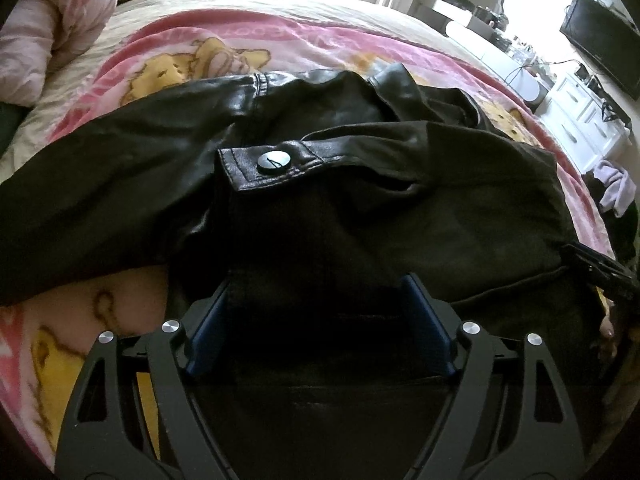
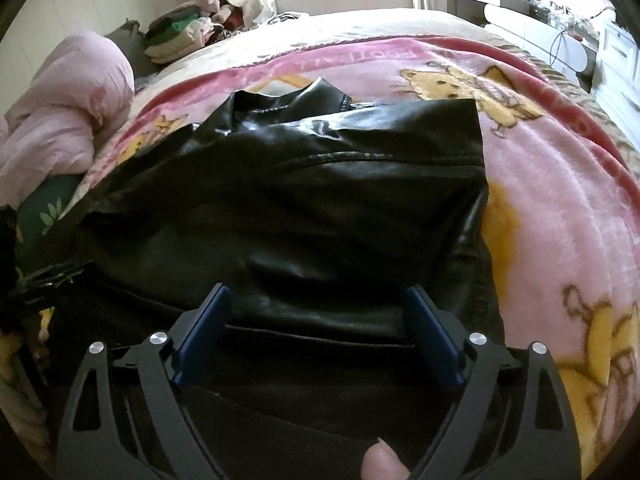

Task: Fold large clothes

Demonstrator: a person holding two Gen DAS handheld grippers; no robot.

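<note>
Resting over a black leather jacket (image 1: 320, 168) on the bed, both tools (image 1: 316, 284) (image 2: 318, 292) stand spread wide.

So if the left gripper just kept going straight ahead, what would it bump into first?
Most likely the black leather jacket: the left gripper stands open right over it, and the buttoned tab lies just ahead. Depth is hard to judge here.
</note>
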